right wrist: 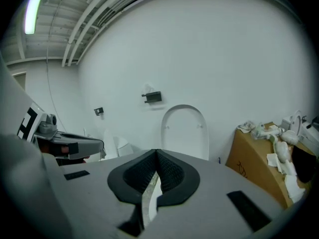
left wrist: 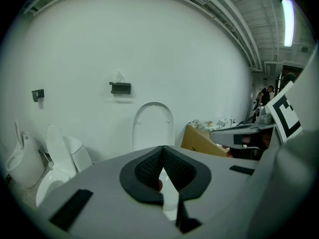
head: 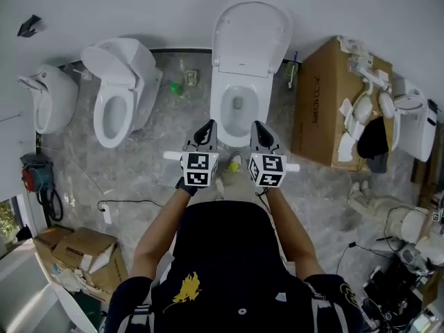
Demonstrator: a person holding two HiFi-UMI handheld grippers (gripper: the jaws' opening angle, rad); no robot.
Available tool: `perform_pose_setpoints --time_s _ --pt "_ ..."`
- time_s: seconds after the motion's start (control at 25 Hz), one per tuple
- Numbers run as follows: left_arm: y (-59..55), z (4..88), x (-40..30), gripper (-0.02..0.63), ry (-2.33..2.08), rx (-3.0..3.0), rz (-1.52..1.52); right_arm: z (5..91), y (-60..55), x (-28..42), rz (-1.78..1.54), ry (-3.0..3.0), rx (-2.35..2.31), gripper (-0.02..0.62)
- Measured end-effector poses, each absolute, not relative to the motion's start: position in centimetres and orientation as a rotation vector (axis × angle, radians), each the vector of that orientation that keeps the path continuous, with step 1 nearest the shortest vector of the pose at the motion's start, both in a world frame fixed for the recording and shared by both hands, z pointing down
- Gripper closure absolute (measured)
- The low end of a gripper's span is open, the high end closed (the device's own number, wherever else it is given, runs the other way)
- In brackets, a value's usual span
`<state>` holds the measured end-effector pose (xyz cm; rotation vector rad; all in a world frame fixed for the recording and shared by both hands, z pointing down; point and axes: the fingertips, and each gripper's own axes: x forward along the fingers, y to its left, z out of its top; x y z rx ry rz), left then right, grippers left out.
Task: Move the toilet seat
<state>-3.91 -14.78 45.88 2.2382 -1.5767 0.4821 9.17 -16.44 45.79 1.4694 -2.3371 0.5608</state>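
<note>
the grey mottled floor carries everything, and a white wall closes its far edge. a large cardboard box stands at the floor's right side with white fittings piled on top. at the middle of the far edge stands the toilet, its bowl open. the toilet seat is raised upright behind the bowl, leaning back at the wall. a second toilet sits towards the far left, its cover also up. the left gripper and right gripper hang side by side just before the bowl's near rim, touching nothing. each claw is pressed together and empty. a small green thing lies between the two toilets.
</note>
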Motion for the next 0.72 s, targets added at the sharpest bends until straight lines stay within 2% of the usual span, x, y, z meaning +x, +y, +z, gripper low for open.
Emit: perform_pose_setpoints --time_s 0.36,0.72 --pt "-15.0 53.7 -3.9 0.589 -1.463 2.175 0.568 52.5 -17.2 9.8 0.611 -2.220 1.453 0.569" --pt "-14.4 65.5 -2.9 0.574 -1.311 2.129 0.627 64.0 -17.3 12.6 0.708 -2.077 1.459 0.569"
